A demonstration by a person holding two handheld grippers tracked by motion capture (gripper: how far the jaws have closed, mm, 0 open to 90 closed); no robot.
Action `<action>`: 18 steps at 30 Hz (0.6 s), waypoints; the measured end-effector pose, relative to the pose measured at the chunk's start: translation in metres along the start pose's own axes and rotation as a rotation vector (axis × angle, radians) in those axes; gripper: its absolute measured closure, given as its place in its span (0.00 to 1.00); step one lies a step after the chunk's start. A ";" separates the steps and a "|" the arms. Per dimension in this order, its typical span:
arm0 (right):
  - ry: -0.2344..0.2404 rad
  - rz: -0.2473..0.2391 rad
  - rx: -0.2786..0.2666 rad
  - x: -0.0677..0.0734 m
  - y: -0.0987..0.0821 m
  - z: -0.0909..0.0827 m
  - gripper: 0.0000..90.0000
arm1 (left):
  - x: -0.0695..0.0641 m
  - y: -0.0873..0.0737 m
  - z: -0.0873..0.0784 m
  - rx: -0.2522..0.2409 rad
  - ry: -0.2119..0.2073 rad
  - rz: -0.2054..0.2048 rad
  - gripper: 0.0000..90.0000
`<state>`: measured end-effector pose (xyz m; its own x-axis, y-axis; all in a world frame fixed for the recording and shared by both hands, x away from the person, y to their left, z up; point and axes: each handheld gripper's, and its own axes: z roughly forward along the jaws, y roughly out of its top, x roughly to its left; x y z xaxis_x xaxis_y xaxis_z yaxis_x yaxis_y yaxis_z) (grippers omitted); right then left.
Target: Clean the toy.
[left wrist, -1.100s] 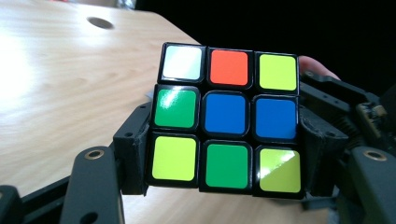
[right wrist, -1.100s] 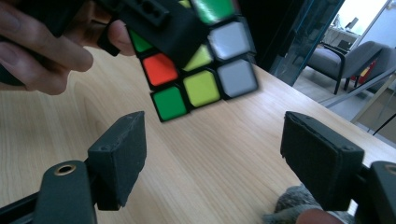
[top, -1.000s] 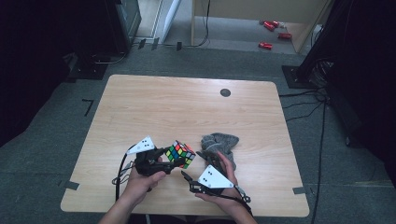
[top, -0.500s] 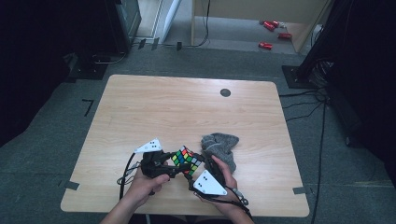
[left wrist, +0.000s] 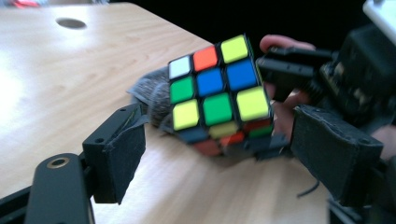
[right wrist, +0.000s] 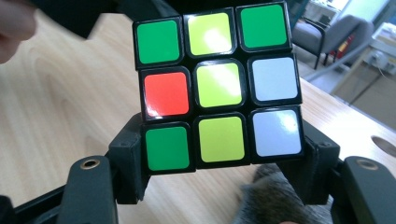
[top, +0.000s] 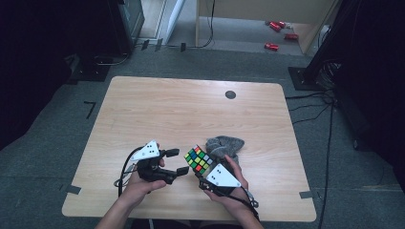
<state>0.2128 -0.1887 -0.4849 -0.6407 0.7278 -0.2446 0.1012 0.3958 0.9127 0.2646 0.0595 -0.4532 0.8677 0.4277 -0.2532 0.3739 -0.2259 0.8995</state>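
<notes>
A scrambled colour cube [top: 198, 160] hangs just above the wooden table [top: 167, 109] near its front edge. My right gripper [top: 202, 168] is shut on it; its jaws closed in over the last second. In the right gripper view both pads clamp the bottom row of the cube [right wrist: 219, 88]. My left gripper [top: 179, 161] points at the cube from the left; its jaws have just been opening and now stand open. In the left gripper view the cube [left wrist: 217, 93] sits ahead of the left gripper [left wrist: 224, 161], between the spread pads [left wrist: 122, 154], which do not touch it.
A crumpled grey cloth [top: 224, 145] lies on the table right behind the cube and my right hand. A dark round hole [top: 230, 94] sits near the table's far edge. Small red items [top: 272, 46] lie on the floor beyond.
The cube, at the tip of the shut left gripper a second ago, now sits in the right gripper. The left jaws have spread apart off it. Both hands stayed put.
</notes>
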 end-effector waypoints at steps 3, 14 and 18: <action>-0.008 0.041 0.004 -0.008 0.002 -0.003 0.38 | -0.004 -0.004 0.001 0.017 0.082 0.117 0.20; 0.064 0.268 0.009 -0.018 0.017 -0.013 0.37 | -0.019 -0.016 0.015 0.043 0.221 0.332 0.19; 0.092 0.300 0.021 -0.014 0.020 -0.012 0.37 | -0.024 -0.020 0.020 0.051 0.256 0.394 0.19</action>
<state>0.2148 -0.1975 -0.4594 -0.6460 0.7605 0.0657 0.3111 0.1837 0.9324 0.2430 0.0360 -0.4727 0.8406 0.5012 0.2055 0.0535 -0.4543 0.8892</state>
